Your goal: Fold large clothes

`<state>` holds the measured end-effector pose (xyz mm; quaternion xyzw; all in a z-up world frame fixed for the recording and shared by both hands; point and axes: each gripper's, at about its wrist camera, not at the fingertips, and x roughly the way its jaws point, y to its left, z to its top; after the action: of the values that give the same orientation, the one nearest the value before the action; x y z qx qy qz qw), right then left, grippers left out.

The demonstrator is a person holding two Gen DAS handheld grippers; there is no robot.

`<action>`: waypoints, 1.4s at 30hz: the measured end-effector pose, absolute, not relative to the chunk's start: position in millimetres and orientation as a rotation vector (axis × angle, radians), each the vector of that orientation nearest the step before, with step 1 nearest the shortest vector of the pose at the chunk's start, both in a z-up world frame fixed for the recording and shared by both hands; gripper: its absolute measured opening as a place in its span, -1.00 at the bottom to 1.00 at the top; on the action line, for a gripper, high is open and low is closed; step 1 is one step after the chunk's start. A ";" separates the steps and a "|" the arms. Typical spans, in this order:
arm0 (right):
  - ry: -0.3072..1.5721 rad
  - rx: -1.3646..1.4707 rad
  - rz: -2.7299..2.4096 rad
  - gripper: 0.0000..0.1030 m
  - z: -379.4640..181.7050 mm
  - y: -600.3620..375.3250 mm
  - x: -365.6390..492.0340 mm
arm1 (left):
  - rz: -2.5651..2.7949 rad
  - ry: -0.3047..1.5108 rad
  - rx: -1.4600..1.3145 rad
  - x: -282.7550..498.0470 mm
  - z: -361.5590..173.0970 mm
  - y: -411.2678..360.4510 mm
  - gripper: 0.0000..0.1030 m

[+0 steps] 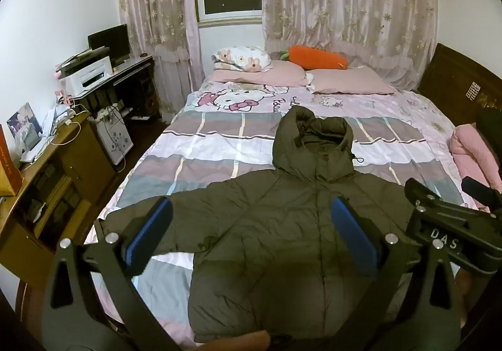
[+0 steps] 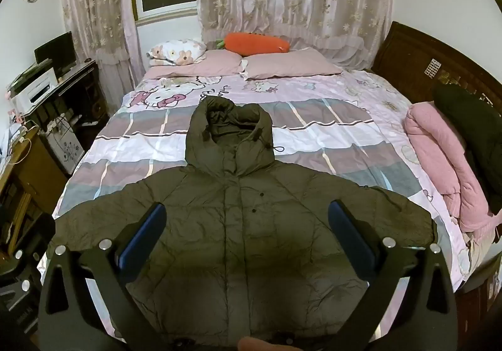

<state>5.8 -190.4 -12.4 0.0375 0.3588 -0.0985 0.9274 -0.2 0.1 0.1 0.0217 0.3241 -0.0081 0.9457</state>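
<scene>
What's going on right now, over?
Both grippers open, left gripper and right gripper above the jacket. Jacket spread flat, unfolded, on the bed. Nothing on it.

1. White raised letters "D A S" stand on the black body of the other handheld gripper (image 1: 451,225), at the right edge of the left wrist view.
2. Dark cursive writing runs sideways on the pink cartoon-cat bedsheet (image 1: 219,131), at the centre of both views just beyond the jacket hood; it starts with "H", and the rest is partly covered and too distorted to read.
3. Pale lettering stands on the orange cardboard box (image 1: 8,167) at the left edge of the left wrist view; it is cut off and too blurred to read.
</scene>
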 end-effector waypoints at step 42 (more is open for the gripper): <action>0.747 0.075 -0.203 0.97 -16.3 -188.8 7.9 | -0.014 0.666 0.050 0.1 -0.1 -0.2 0.96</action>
<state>7.9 -188.8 -16.3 0.0364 0.3640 -0.0991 0.9254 0.1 -0.2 -0.1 0.0247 0.3270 -0.0071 0.9447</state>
